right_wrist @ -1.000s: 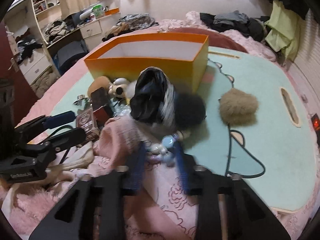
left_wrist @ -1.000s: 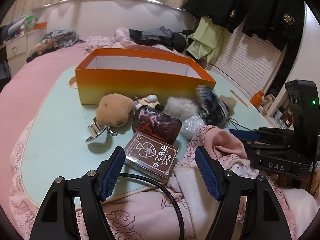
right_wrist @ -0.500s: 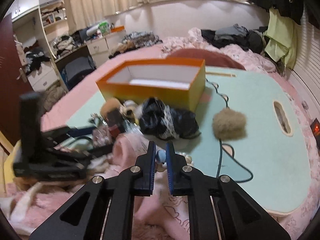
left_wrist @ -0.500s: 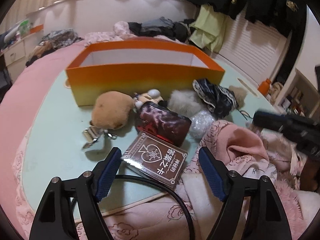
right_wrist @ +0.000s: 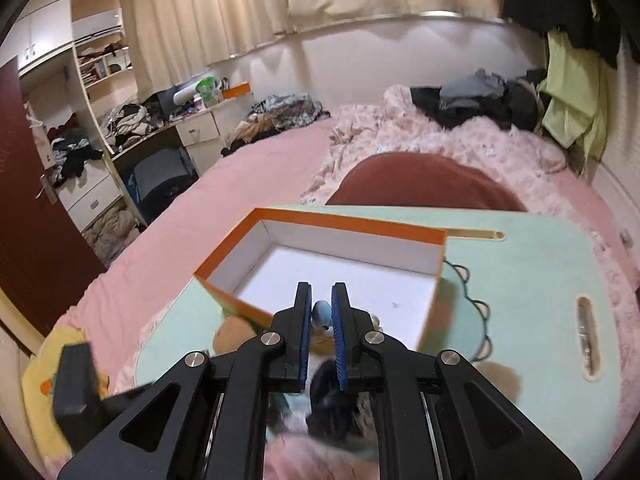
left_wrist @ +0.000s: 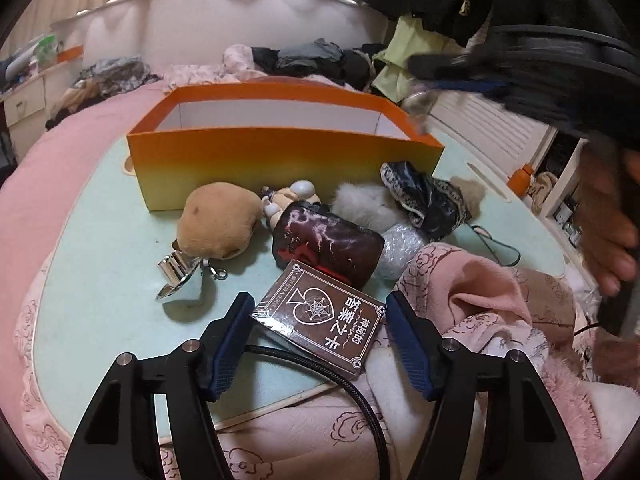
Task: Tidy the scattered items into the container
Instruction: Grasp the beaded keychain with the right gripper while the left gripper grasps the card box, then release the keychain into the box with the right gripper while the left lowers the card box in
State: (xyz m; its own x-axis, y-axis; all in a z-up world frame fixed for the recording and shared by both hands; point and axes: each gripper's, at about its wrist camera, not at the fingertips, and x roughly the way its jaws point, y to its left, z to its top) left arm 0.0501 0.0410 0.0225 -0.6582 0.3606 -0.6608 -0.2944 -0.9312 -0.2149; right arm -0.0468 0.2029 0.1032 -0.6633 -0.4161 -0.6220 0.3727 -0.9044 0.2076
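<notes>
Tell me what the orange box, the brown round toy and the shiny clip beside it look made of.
Orange box: looks like cardboard, thin straight walls, matte white inside.
Brown round toy: plush fabric, with a short fuzzy nap.
Shiny clip: probably polished metal, given its mirror-like reflections.

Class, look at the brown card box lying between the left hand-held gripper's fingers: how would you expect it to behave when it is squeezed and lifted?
The card box looks flat-sided and sharp-edged, so it probably stays stiff. Its glossy wrap may make it slippery. It lies partly on a black cable, so it might rock when the left hand-held gripper closes.
</notes>
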